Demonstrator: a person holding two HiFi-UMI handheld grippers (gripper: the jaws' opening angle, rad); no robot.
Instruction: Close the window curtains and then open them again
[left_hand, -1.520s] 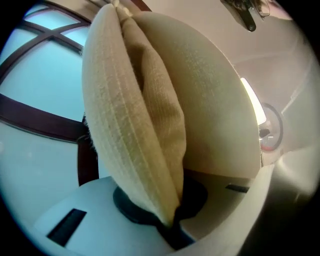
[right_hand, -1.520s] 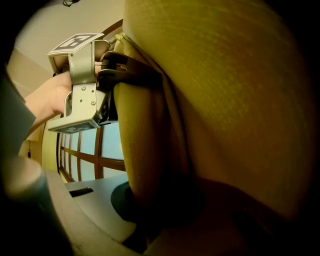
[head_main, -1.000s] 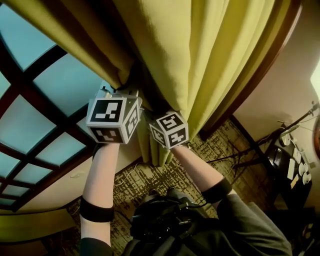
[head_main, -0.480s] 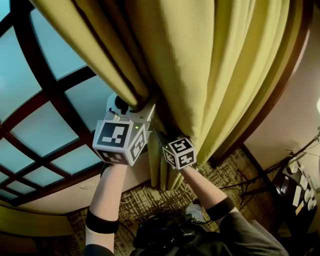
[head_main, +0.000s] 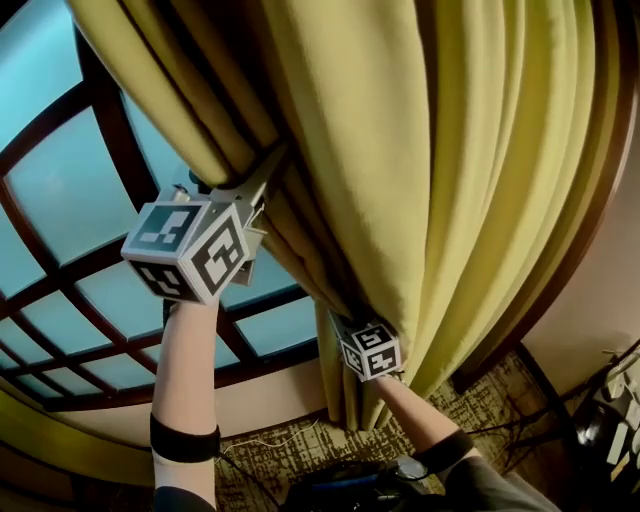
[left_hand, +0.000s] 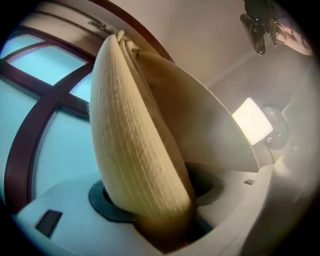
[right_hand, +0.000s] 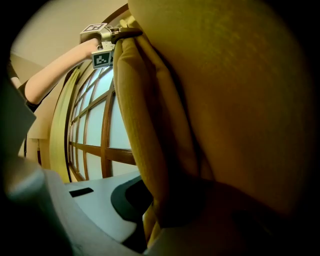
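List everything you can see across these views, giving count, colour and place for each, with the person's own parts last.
curtain: one, yellow-green, hanging in gathered folds right of the window.
window panes: several, pale blue, left of the curtain.
window bars: several, dark brown, between the panes.
carpet: one, olive with a dark pattern, along the bottom.
light: one, bright white, at the right of the left gripper view.
left gripper: one, white with a black-and-white marker cube, high on the curtain's edge; its jaws have just been opening, with a fold between them.
right gripper: one, same colours, lower down, shut on the curtain.
forearms: two, bare with black bands, below the grippers.
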